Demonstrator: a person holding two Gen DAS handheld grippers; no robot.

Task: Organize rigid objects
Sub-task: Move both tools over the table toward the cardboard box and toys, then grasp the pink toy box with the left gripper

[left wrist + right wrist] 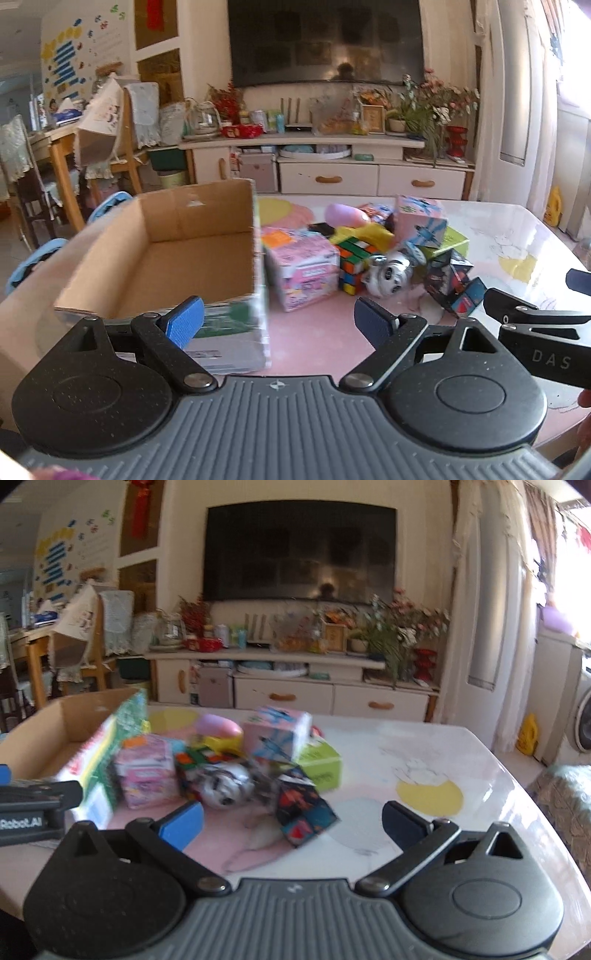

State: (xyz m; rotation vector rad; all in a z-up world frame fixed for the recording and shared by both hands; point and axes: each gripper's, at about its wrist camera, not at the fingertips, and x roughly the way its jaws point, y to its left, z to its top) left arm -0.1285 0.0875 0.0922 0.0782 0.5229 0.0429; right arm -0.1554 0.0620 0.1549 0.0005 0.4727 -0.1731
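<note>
An open cardboard box (122,280) stands on the table's left, its inside bare. A pile of toys lies right of it: a pink carton (303,267), a colour cube (352,264), a silver round toy (389,273), a dark folded cube (452,286), a pink and blue box (419,221). My left gripper (279,323) hangs open in front of the box's near right corner, holding nothing. My right gripper (293,823) is open too, just short of the dark folded cube (304,806). The cardboard box (44,738) shows at the left of the right wrist view.
The table (461,760) has a glossy pale top with a yellow spot (430,797) and bare room on its right half. A green box (321,764) sits behind the pile. Beyond are a TV cabinet (332,173), wooden chairs (99,147) and a curtain.
</note>
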